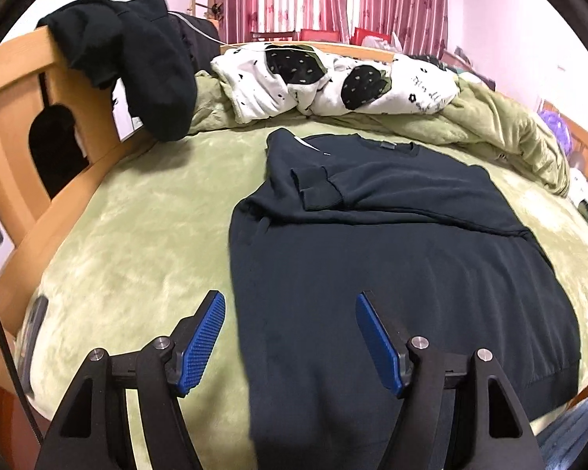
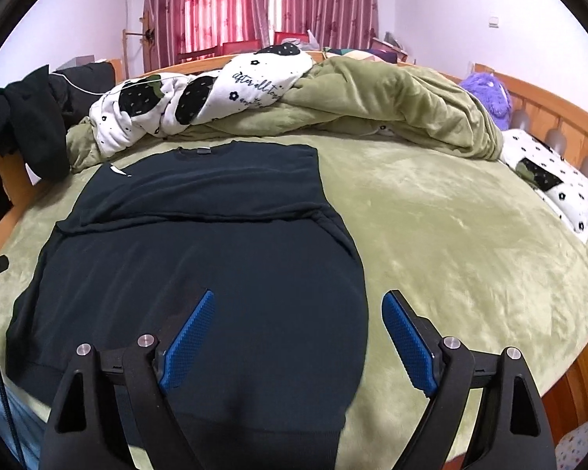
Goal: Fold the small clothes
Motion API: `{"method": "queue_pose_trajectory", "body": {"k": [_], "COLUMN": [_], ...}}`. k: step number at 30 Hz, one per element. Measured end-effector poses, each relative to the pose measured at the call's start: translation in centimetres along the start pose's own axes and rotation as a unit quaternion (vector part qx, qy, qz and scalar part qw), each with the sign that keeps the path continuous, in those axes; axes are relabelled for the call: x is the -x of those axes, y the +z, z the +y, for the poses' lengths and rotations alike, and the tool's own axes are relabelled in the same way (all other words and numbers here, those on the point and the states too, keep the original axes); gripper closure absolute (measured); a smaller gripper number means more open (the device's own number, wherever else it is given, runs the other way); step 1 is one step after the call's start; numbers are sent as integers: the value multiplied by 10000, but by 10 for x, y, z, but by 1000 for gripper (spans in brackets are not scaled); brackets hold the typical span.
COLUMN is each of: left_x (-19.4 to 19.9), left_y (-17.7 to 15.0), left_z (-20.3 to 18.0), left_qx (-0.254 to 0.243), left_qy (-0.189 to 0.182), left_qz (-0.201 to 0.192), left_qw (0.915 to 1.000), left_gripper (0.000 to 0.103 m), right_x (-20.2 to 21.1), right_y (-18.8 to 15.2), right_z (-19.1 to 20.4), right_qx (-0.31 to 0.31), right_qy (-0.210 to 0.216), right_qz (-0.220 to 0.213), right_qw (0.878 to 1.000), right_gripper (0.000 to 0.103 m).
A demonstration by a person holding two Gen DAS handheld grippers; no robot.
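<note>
Wooden bed frame (image 1: 17, 133), its mattress covered by a plush green blanket (image 1: 137, 211) that serves as the working surface. Along the far edge of the bed: a bunched green duvet (image 2: 403, 105) and a white fleece blanket with black strawberry print (image 2: 231, 90), heaped together and just beyond the garment's collar without covering it. Black clothing (image 1: 137, 62) hangs over the frame at the far left corner, with a thin white cable running across it. A purple plush toy (image 2: 488, 90) sits against the rail at the far right corner, with a white patterned pillow (image 2: 556, 188) below it along the right edge. Red-pink curtains (image 2: 254, 4) hang behind the bed. Task item: one dark navy sweatshirt (image 1: 372, 274), lying flat near the middle of the bed, front side down or up not determinable; long axis runs from the near edge to the far edge, hem toward the cameras, collar with a small grey tag pointing at the heaped bedding. Both sleeves are folded inward across the upper chest, the ribbed cuff (image 1: 313, 188) resting on the body panel; a small white mark shows by the left shoulder. Left gripper (image 1: 290, 337): blue-padded fingers spread wide, poised above the garment's left side near the hem, gripping nothing. Right gripper (image 2: 298, 340): fingers likewise wide apart, straddling the garment's right side near the hem, empty.
</note>
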State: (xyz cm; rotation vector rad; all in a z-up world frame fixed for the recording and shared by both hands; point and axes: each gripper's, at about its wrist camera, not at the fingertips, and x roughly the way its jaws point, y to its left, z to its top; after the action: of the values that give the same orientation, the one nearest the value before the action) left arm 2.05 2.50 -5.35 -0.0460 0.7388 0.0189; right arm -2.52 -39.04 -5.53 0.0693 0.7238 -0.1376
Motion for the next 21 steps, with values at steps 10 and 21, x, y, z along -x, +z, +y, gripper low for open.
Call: {"method": "queue_pose_trajectory", "body": {"k": [10,21], "left_x": [-21,-72], "left_y": [-41,-61], "left_z": [22,25], "left_qx": [-70,343], "left_qy": [-298,-731], "left_qz": [591,1158], "left_qw": [9978,9900], "left_gripper": [47,47], "right_x": [-30,-66], "right_y": [-49,-75], "right_z": [-37,-32], "right_qx": [-502,-570], "right_qy": [142,255], "right_qz": [794,1172], "right_qw": [9955,9911], "right_gripper": [63,62]}}
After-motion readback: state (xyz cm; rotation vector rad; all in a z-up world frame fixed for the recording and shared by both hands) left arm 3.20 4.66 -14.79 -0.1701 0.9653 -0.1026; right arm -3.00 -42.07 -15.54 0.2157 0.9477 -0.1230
